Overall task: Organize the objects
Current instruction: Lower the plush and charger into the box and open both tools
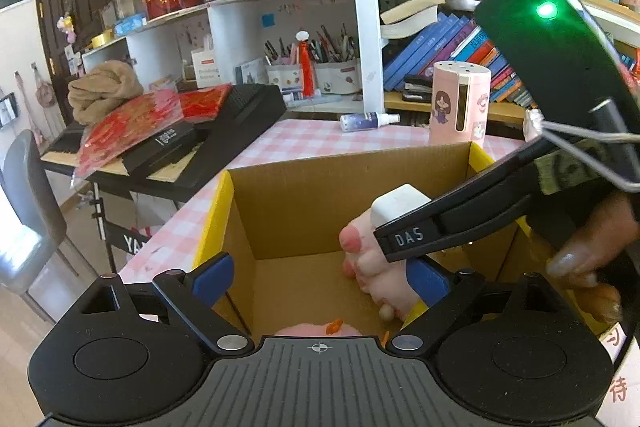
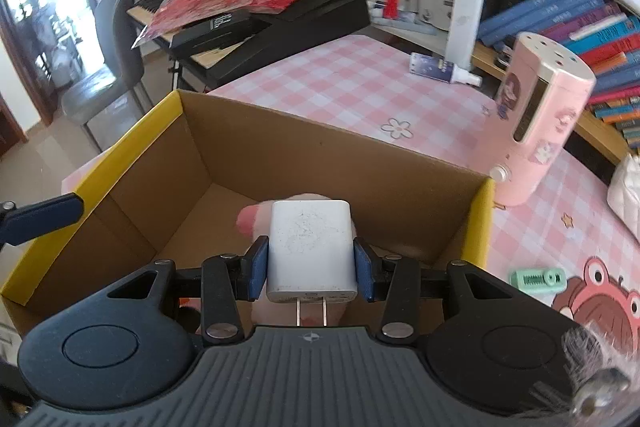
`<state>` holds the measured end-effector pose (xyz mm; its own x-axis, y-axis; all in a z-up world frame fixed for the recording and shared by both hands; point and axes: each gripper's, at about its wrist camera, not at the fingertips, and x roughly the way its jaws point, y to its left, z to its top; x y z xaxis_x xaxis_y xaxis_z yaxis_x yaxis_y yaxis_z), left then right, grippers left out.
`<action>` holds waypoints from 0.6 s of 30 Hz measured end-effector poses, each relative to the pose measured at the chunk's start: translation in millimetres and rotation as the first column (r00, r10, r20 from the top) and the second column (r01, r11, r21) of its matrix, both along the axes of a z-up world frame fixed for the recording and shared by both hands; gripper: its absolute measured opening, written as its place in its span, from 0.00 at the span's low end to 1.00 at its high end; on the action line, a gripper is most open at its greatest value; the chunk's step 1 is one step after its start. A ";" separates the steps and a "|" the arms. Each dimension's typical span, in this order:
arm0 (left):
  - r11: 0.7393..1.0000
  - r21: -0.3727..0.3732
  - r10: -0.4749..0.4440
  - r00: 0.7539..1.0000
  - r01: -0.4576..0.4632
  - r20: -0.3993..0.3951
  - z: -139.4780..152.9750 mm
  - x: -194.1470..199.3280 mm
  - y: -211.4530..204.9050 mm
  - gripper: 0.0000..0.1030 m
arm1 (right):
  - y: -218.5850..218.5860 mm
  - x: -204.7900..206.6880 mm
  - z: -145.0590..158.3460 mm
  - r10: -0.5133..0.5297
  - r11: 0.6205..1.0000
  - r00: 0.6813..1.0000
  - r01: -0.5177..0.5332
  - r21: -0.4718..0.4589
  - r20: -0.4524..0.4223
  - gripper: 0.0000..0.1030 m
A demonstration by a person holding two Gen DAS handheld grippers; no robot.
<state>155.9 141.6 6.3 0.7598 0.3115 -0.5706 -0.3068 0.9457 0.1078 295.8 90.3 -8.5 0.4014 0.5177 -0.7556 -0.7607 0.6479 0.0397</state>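
An open cardboard box [image 1: 320, 199] with yellow rims stands on the pink checked table. A pink plush toy [image 1: 372, 267] lies on its floor. My left gripper [image 1: 320, 279] hangs over the near side of the box, its blue pads wide open and pressing on nothing; the toy lies beyond the right pad. My right gripper [image 2: 311, 267] is shut on a white charger plug [image 2: 310, 251], prongs toward the camera, held above the box [image 2: 120, 143]. In the left wrist view the charger [image 1: 396, 205] shows at a black finger [image 1: 408, 237] of the right gripper. The plush toy [image 2: 252, 219] peeks out behind the charger.
A pink cylinder with stickers [image 2: 536, 131] stands just past the box's far right corner, and a small spray bottle [image 2: 440, 69] lies behind it. A green clip-like item [image 2: 538, 279] lies right of the box. A black keyboard [image 1: 224, 131] with red packets sits left; bookshelves line the back.
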 end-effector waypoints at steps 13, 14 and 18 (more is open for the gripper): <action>1.000 -0.018 0.021 1.000 -0.021 -0.020 -2.0 -9.6 6.5 0.92 | 16.2 -0.7 -10.4 0.047 0.996 0.999 -0.046 -0.079 0.009 0.40; 1.000 -0.020 0.022 1.000 -0.023 -0.021 -2.2 -10.0 6.9 0.92 | 16.7 -0.8 -11.1 0.047 0.996 0.999 -0.047 -0.081 0.008 0.40; 0.999 -0.020 0.025 0.999 -0.026 -0.026 -2.8 -12.3 7.3 0.92 | 17.9 -1.0 -12.6 0.048 0.995 0.999 -0.047 -0.087 0.007 0.40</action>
